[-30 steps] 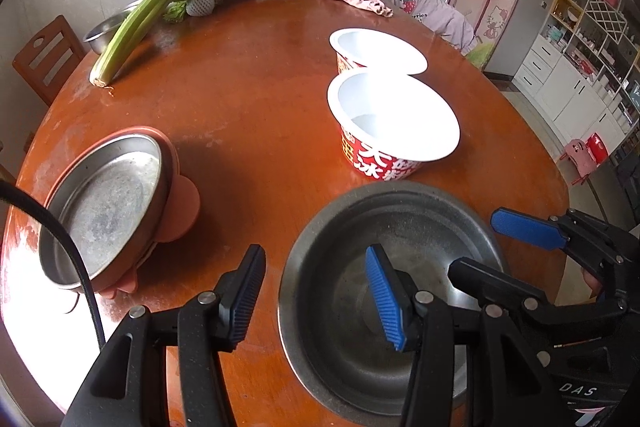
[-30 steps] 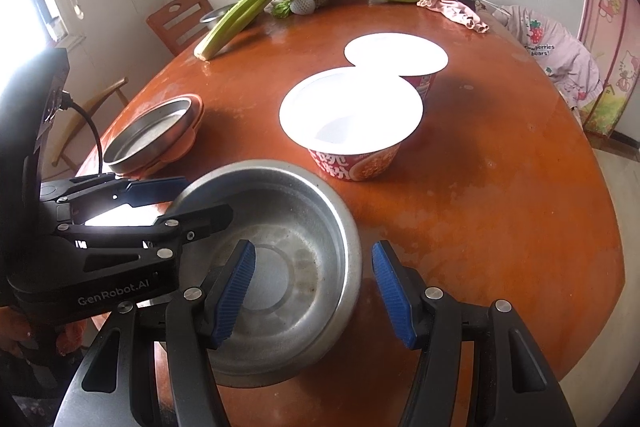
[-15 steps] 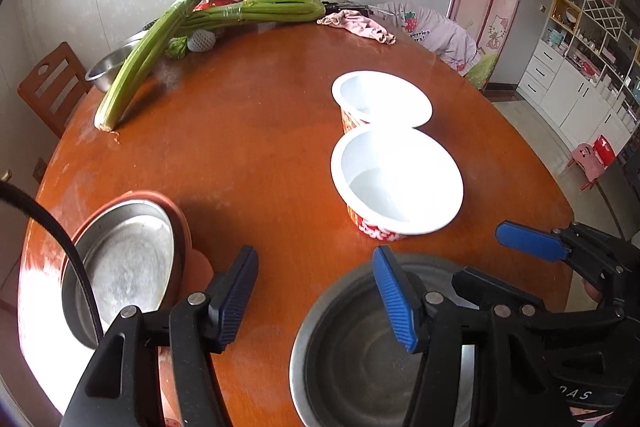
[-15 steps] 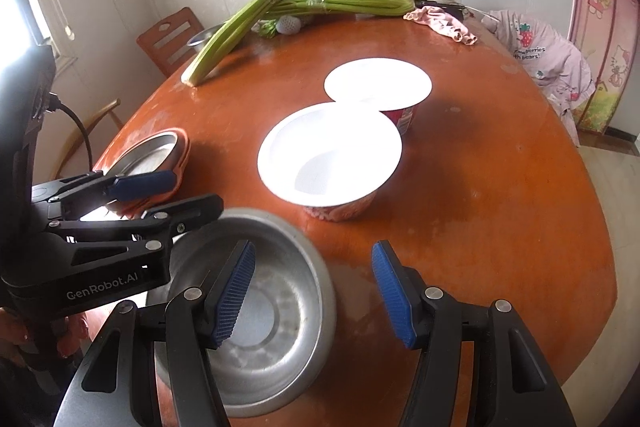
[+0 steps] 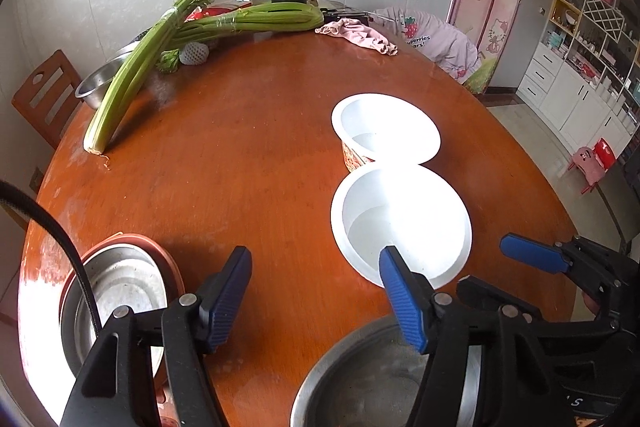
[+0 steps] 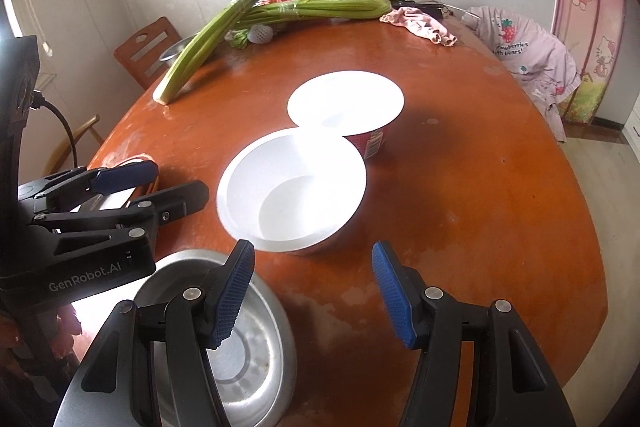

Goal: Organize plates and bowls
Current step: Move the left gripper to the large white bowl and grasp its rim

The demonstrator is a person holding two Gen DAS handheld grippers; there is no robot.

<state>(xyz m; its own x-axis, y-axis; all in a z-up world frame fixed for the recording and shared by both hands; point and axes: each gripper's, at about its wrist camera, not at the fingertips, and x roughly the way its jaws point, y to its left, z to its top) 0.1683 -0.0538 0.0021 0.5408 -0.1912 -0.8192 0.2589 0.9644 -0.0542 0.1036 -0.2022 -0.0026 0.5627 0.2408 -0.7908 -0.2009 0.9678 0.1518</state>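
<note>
Left wrist view: left gripper (image 5: 316, 293) hovering with jaws wide apart and holding nothing, above bare round orange-brown wooden bench (image 5: 248, 163), between shallow steel plate on a reddish-orange rimmed base (image 5: 124, 287) at the near left edge and large round stainless-steel basin (image 5: 360, 383) at the near edge. Right wrist view: right gripper (image 6: 314, 295) likewise with jaws spread and nothing between them, poised just short of near white paper noodle bowl with red printed sides (image 6: 292, 187). Probably lining up on that bowl for nesting; best done by pinching one wall at the rim, one pad inside and one outside, lightly enough not to crumple thin paper, then lifting straight up clear of its neighbour. Near bowl: wide flared white rim, smooth glossy inside, seemingly dry, upright, rim just beside or touching second white paper bowl (image 6: 346, 103) farther back. Steel basin dull grey, scuffed, with a ringed flat bottom.
</note>
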